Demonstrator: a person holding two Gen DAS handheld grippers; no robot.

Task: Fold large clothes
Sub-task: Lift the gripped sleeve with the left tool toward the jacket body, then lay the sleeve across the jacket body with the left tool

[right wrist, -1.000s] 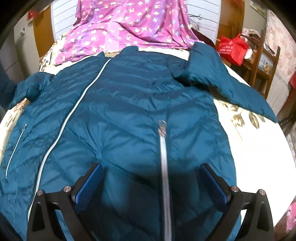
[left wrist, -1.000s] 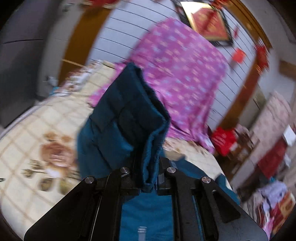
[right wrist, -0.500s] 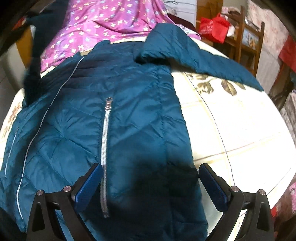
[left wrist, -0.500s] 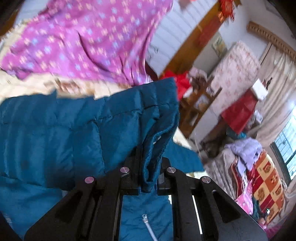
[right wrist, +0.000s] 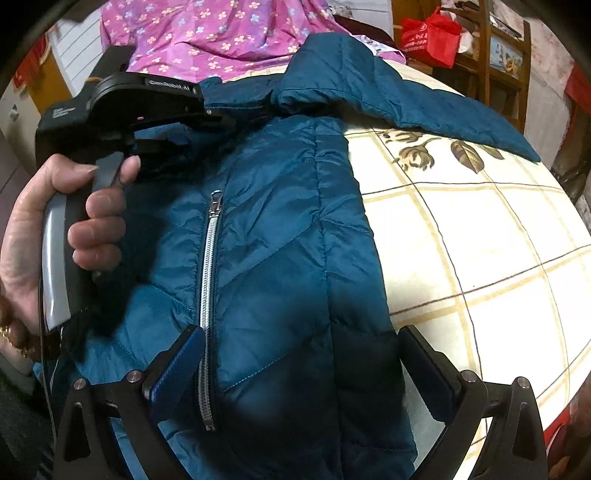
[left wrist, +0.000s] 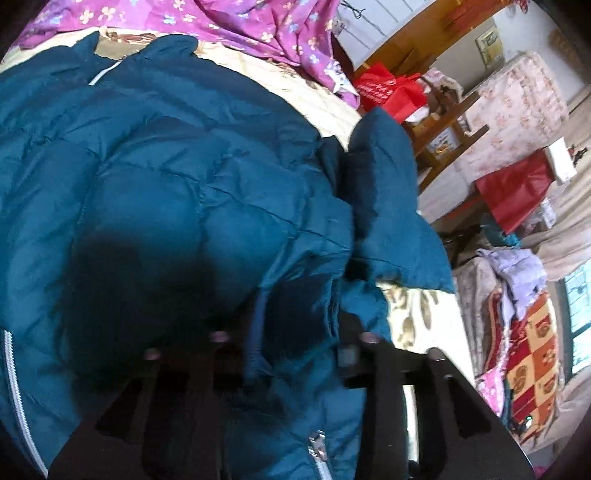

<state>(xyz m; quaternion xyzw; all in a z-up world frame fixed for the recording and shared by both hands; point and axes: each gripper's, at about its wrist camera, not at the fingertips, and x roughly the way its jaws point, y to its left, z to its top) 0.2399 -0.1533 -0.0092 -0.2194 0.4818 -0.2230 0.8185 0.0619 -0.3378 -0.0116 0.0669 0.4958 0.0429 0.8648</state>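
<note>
The teal puffer jacket (right wrist: 280,236) lies spread on the bed (right wrist: 480,240), front side up, its body toward the bed's left side and reaching back toward the purple flowered cloth (right wrist: 207,33) at the far edge. One sleeve (right wrist: 406,96) runs out across the cream checked cover toward the far right corner; the other sleeve (left wrist: 207,206) lies folded over the jacket's chest. The left gripper (left wrist: 291,354) sits low over that folded sleeve — its jaws have just been opening, and the cuff (left wrist: 255,332) lies between them, loose, no longer pinched. In the right wrist view a hand (right wrist: 74,229) wraps the left gripper's handle above the jacket. The right gripper (right wrist: 295,369) hovers over the jacket's lower right side, jaws spread wide with nothing caught, its blue left pad (right wrist: 177,369) just beside the silver pocket zipper (right wrist: 207,295). A red bag (right wrist: 428,35) sits by a wooden chair (right wrist: 498,55) beyond the bed's far right corner.
</note>
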